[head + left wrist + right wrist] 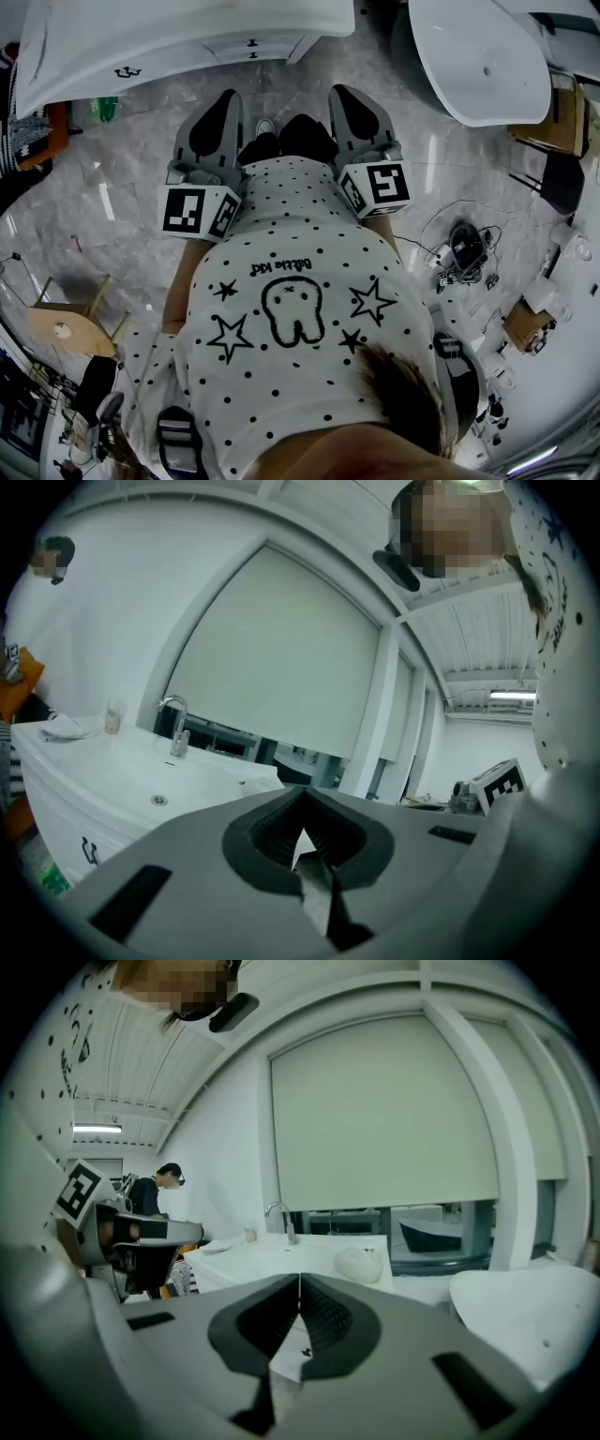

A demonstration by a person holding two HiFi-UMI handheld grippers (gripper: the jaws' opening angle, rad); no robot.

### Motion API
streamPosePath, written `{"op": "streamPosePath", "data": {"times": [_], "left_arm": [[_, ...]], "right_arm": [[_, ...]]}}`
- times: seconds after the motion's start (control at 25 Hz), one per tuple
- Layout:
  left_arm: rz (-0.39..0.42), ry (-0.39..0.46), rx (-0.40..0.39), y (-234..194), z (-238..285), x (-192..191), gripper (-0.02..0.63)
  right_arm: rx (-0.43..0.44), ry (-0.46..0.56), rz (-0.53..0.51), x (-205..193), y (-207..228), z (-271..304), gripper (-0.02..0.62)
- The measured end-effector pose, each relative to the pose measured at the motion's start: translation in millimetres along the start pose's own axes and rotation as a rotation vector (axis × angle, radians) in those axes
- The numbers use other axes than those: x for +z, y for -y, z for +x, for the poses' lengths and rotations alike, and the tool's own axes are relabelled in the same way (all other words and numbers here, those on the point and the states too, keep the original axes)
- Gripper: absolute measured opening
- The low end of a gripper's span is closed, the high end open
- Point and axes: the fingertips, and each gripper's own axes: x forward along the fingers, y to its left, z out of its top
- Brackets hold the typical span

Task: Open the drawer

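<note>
I hold the left gripper (228, 97) (302, 797) and the right gripper (340, 93) (299, 1281) side by side, each with its jaws closed on nothing. The drawer (267, 47) sits in the white vanity cabinet (141, 42) ahead of them across the marble floor (122, 150), and neither gripper touches it.

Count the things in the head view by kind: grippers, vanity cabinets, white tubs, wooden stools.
Grippers: 2 (left gripper, right gripper)
Vanity cabinet: 1
White tub: 1
Wooden stool: 1
Total: 5
</note>
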Motion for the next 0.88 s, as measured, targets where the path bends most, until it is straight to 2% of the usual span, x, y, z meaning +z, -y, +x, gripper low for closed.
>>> {"op": "streamPosePath", "data": {"times": [0.4,0.68,0.88], "left_arm": [[-0.038,0.039,0.051,-5.4,-12.0,0.2,0.003],[-0.064,0.08,0.103,-12.4,-15.9,-0.8,0.003],[-0.051,0.112,0.152,-25.0,-17.8,4.6,0.003]], "right_arm": [[0.04,-0.007,-0.019,1.2,-1.6,4.0,0.014],[0.087,-0.007,-0.074,9.5,-4.1,12.6,0.014],[0.114,0.0,-0.092,13.4,-6.6,17.7,0.014]]}}
